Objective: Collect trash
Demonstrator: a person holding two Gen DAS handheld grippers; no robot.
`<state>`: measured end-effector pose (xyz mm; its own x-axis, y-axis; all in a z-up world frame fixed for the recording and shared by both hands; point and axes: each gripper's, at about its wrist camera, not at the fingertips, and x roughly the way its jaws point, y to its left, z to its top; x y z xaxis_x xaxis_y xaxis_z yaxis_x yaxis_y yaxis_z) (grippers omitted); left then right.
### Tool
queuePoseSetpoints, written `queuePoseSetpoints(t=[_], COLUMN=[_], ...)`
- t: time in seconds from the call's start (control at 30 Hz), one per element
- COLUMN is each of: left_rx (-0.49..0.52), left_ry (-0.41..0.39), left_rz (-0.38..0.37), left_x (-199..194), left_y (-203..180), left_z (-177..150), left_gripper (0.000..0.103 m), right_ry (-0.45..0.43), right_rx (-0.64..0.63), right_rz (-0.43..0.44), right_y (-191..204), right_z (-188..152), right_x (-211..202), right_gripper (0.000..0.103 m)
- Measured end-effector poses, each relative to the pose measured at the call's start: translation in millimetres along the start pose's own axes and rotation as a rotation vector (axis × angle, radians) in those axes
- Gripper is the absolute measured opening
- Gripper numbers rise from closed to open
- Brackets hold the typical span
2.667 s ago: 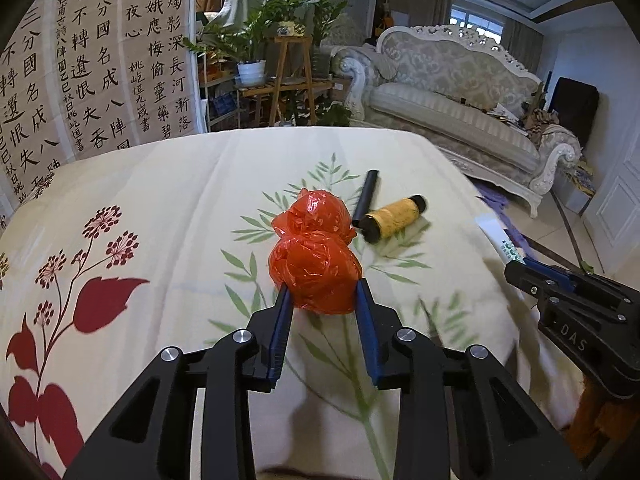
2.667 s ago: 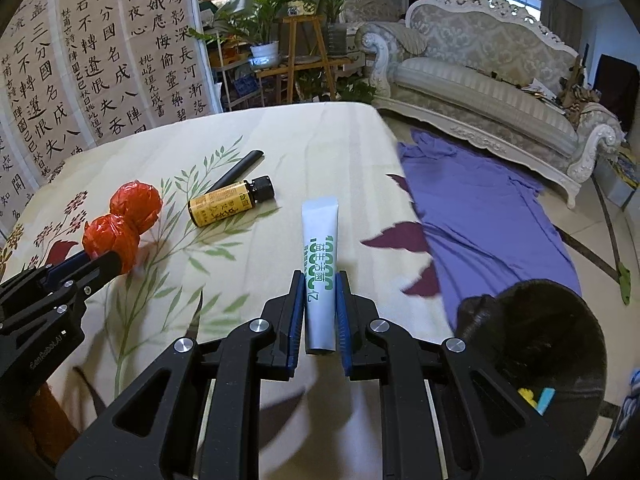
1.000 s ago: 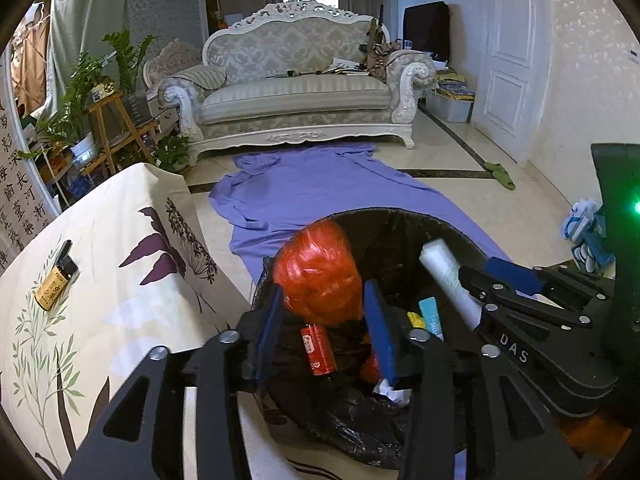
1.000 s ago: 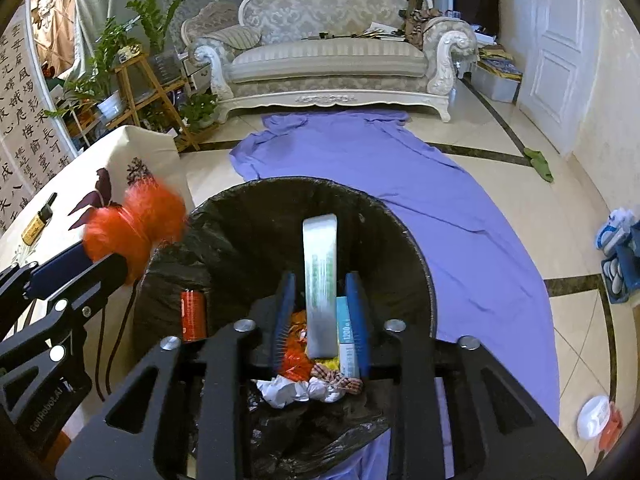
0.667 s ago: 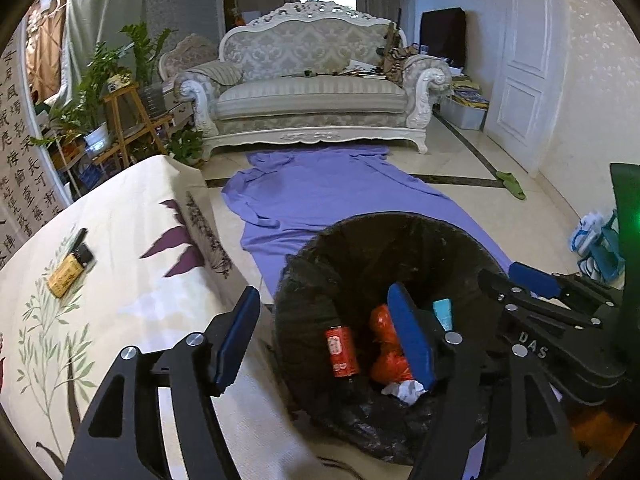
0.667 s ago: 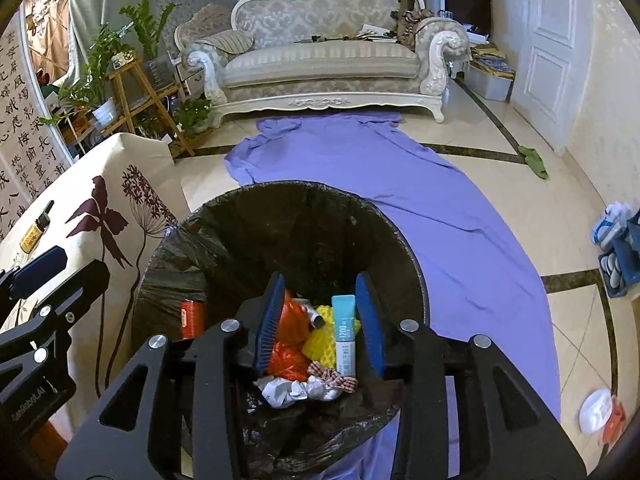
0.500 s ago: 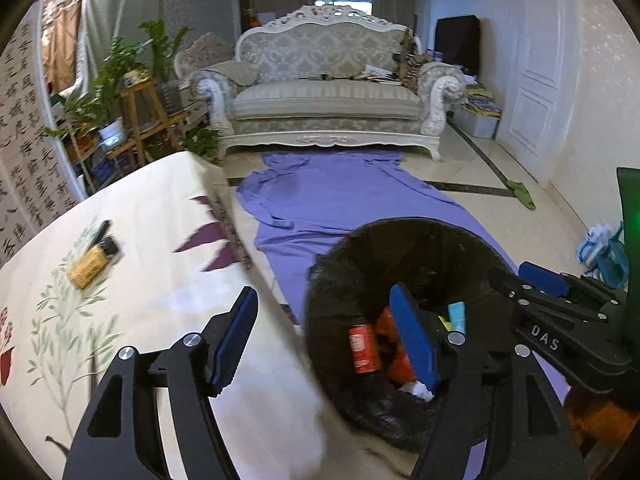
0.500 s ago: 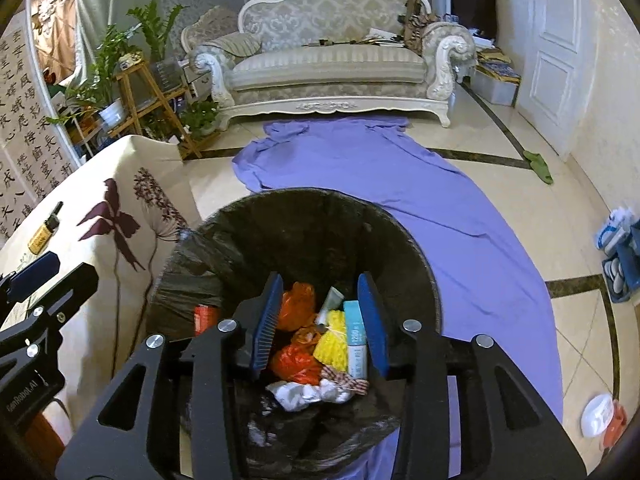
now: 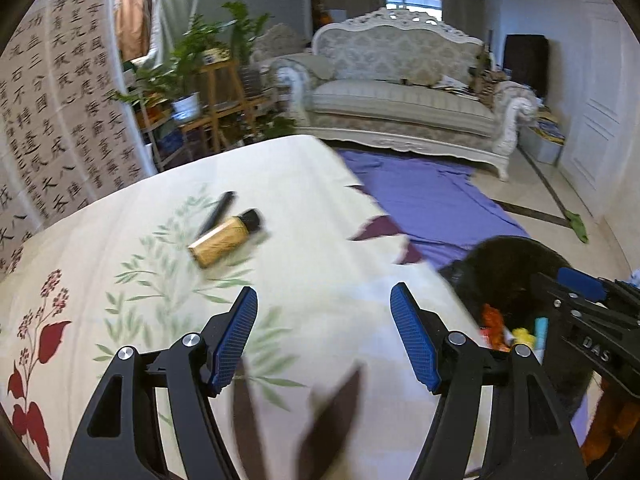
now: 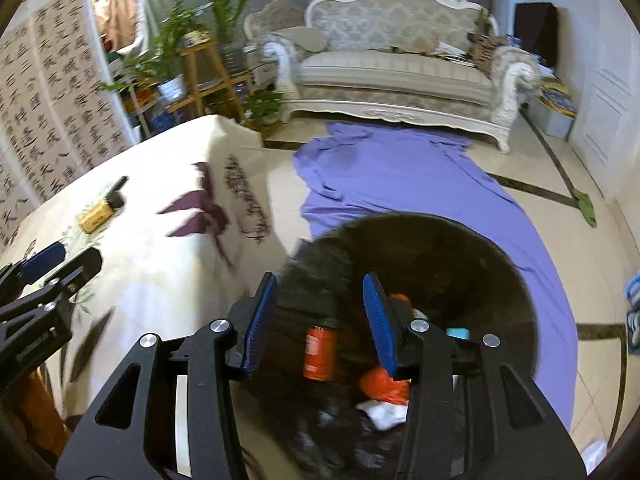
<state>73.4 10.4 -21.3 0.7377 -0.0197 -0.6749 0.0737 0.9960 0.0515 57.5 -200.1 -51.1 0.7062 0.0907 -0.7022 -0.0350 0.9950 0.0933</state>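
Two pieces of trash are left on the table's floral cloth: a yellow bottle (image 9: 224, 237) with a dark cap and, just beside it toward the far edge, a black pen (image 9: 217, 213). They lie together near the middle of the cloth, well apart from the black-lined trash bin (image 10: 420, 240) that stands on the floor off the table's right edge. Inside the bin I can see a red can (image 10: 319, 353), an orange plastic wad (image 10: 382, 386) and some white scraps, so part of the job looks done.

Out from there, the left gripper (image 9: 324, 334) hangs over the near edge of the cloth with its blue fingers spread wide and nothing between them, aimed roughly toward the bottle. The right gripper (image 10: 320, 320) is over the bin's near rim; its jaws have just been opening, and they too stand apart and empty.

I'd judge this the turn back to the table for a second load. The next move calls for carrying the left gripper forward over the bottle, lining the fingers across its round body so it cannot roll, and closing. The pen lies so close that it may get nudged.
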Motion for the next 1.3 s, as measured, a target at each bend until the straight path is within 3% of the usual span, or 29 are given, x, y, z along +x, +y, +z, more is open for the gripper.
queuePoseSetpoints(t=[0.33,0.67,0.87,1.13,1.3], left_rx=[-0.026,-0.016,0.001,0.051,0.064], left_ry=[0.008,0.015,0.035,0.022,0.02], left_rz=[0.051,0.06,0.047,0.042,0.02], left_x=[22,45,56,55,50], left_y=[47,64,67,66,67], left_z=[13,27,31,32,29], left_gripper=[0.067,0.066,0.053,0.027,0.023], right_ry=[0.007,0.044,0.053,0.067,0.069], right_rx=[-0.115,-0.163,-0.174,-0.179,-0.181], right_rz=[0.092,0.136,0.143,0.149,0.154], right_y=[69,103,116,122,126], right_z=[27,47,53,50,48], right_x=[20,49,59,64,63], right_gripper=[0.044,0.044,0.044,0.044,0.044])
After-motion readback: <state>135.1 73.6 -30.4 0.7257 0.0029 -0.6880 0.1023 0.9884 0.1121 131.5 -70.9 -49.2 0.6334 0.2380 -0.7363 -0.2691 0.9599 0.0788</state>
